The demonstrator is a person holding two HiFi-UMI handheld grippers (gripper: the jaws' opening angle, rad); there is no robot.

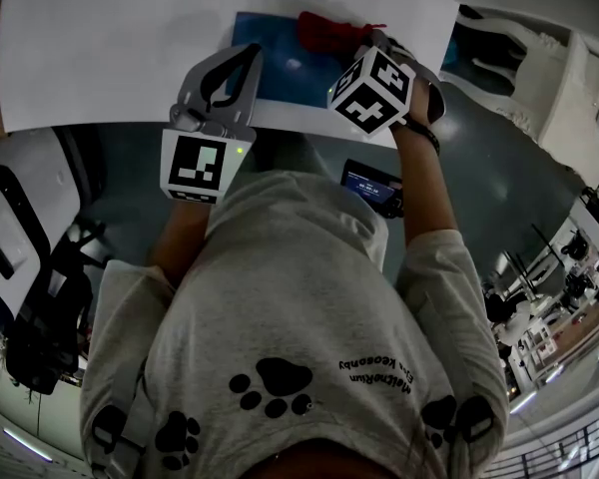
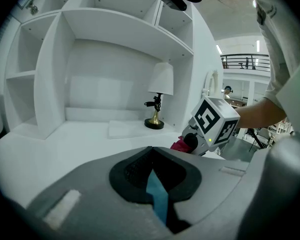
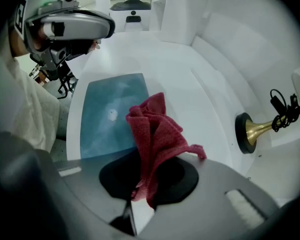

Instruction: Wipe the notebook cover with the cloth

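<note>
**Cloth in the right gripper, cover lying to its left**

The right gripper [image 3: 146,186] is clamped on the red cloth [image 3: 155,134], which droops at the right edge of the blue notebook [image 3: 107,119]. The notebook lies flat on the white counter [image 3: 190,69], left of centre, its long axis running up-frame. The left gripper [image 2: 155,184] pinches its near edge. The wipe should sweep leftward.

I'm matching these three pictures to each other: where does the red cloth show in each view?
Head view: the red cloth is at top centre, at the far edge of the blue notebook.
Left gripper view: it shows as a small red patch just right of centre.
Right gripper view: it is at centre, clamped in the right gripper, in front of the notebook.
Shared landmark: the blue notebook.
</note>
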